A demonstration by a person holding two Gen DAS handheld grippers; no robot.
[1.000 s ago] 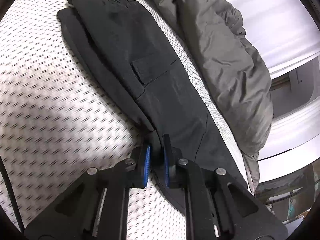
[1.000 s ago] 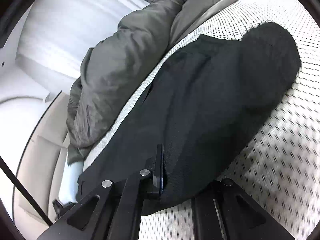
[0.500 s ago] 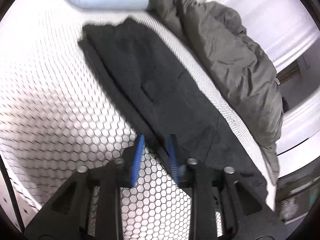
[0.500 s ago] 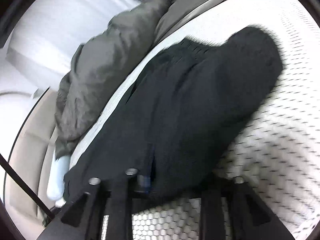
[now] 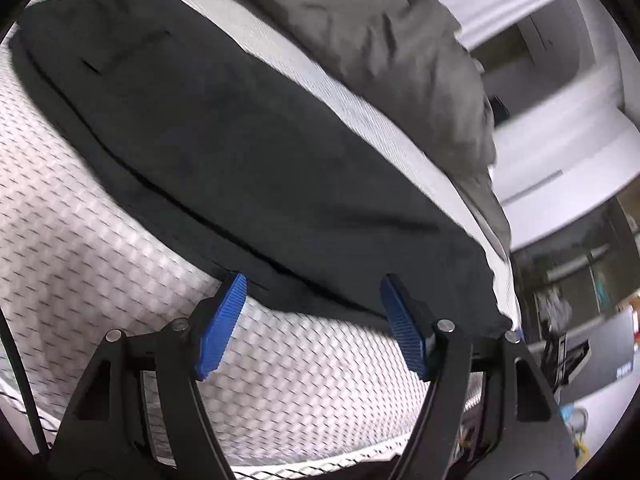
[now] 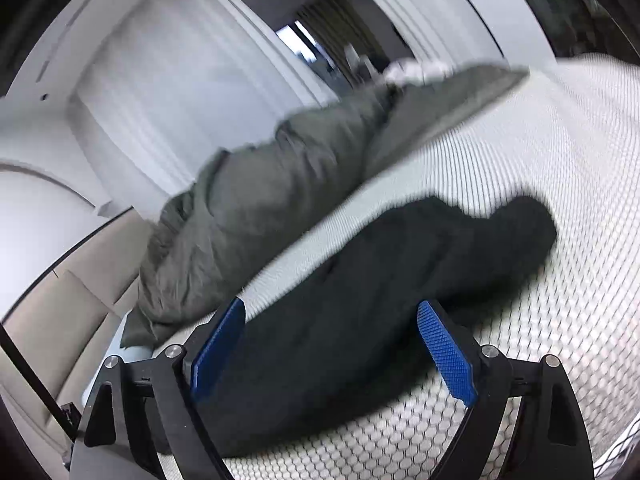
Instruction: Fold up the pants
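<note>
Here the black pants (image 5: 248, 152) lie lengthwise on the white honeycomb-patterned bed (image 5: 80, 248), beside a rumpled grey duvet (image 5: 384, 40). The left tool (image 5: 312, 312) stands with its blue pads wide apart at the pants' near edge, gripping nothing. The right tool (image 6: 328, 344) is likewise spread, straddling the dark cloth without clamping it.

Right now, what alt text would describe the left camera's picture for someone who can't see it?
Black pants lie flat on a white patterned mattress, with the open left gripper at their near edge. A grey blanket is bunched beyond them.
</note>
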